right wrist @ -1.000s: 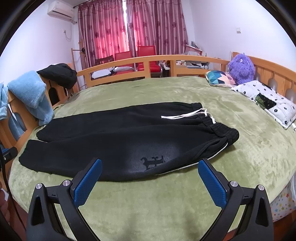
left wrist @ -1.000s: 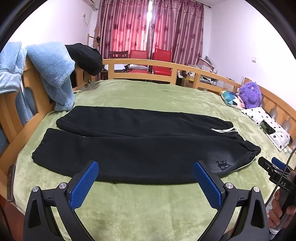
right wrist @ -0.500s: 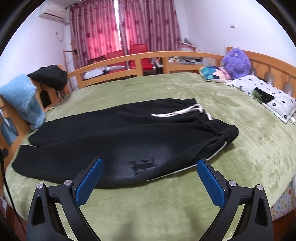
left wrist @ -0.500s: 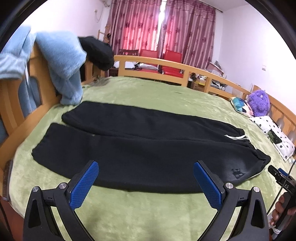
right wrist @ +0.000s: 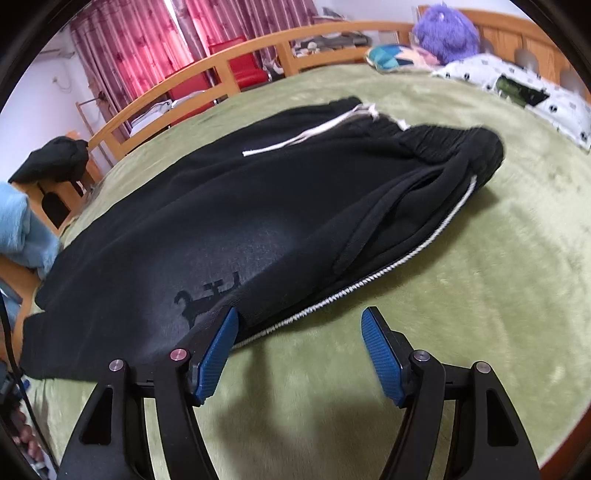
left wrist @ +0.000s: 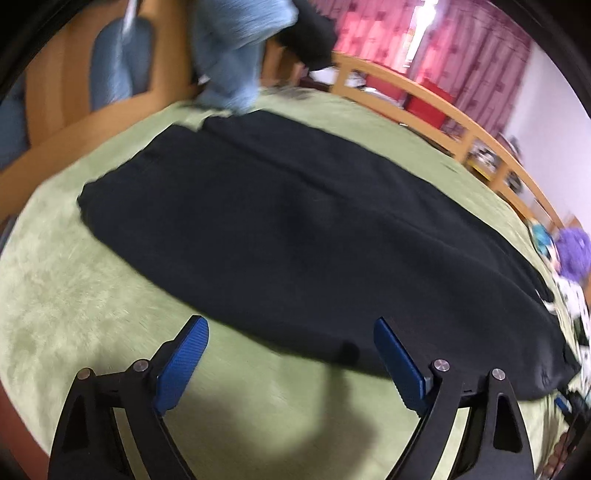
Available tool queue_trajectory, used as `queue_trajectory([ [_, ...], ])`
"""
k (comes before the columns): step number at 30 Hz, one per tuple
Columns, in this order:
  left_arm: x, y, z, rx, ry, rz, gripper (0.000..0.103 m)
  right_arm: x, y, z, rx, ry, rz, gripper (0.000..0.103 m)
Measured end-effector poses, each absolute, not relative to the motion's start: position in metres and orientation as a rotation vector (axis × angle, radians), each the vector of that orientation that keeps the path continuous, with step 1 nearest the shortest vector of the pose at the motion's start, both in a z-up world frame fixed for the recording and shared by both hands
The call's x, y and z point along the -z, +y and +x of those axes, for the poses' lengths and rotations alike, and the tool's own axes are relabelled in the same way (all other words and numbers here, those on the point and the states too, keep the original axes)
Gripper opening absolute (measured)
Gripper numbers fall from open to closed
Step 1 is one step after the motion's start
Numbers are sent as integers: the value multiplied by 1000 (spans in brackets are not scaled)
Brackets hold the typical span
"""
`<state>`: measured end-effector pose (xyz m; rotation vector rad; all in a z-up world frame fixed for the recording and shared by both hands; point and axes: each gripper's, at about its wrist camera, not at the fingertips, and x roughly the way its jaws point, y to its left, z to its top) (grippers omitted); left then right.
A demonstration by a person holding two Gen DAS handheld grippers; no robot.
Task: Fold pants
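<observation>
Black pants (left wrist: 295, 236) lie flat on the green bedspread (left wrist: 74, 302), legs to the left, waistband to the right. In the right wrist view the pants (right wrist: 229, 206) show a white drawstring (right wrist: 306, 134), a white side stripe (right wrist: 369, 284) and a small dark logo (right wrist: 207, 295). My left gripper (left wrist: 291, 332) is open and empty, low over the near edge of the leg. My right gripper (right wrist: 299, 325) is open and empty, low over the striped near edge by the hip.
A wooden bed rail (left wrist: 443, 122) runs round the far side. Blue towels (left wrist: 229, 51) and a black garment (right wrist: 55, 162) hang on the left rail. A purple plush toy (right wrist: 447, 33) and a spotted pillow (right wrist: 517, 88) lie at the right.
Both grippers have dropped and moved forward, close to the near edge of the pants. Both stay open. The left view is blurred by motion.
</observation>
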<state>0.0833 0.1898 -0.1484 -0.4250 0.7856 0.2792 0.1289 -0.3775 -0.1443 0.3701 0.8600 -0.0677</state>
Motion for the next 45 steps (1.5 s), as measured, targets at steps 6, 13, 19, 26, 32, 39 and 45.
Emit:
queue_trajectory([
  [6,166,216,105,-298,798,-504,86,158,-376,155,88,871,384,83],
  [13,167,218,129,-316,801,-506,70,163,-367,179,117,853,362,77],
  [19,161,227,122,-298,750,-536,11,156,-366,173,46,804,397,21],
  [26,124,226,82,-214,660,-517,11,123,-372,121,-4,660,391,14],
  [32,88,223,50,-176,588,-516,11,98,-379,90,-37,640,420,13],
  [39,55,211,69,-217,551,-426,11,63,-375,106,-71,607,381,12],
  [45,38,196,121,-224,519,-408,10,37,-358,154,-96,566,312,12],
])
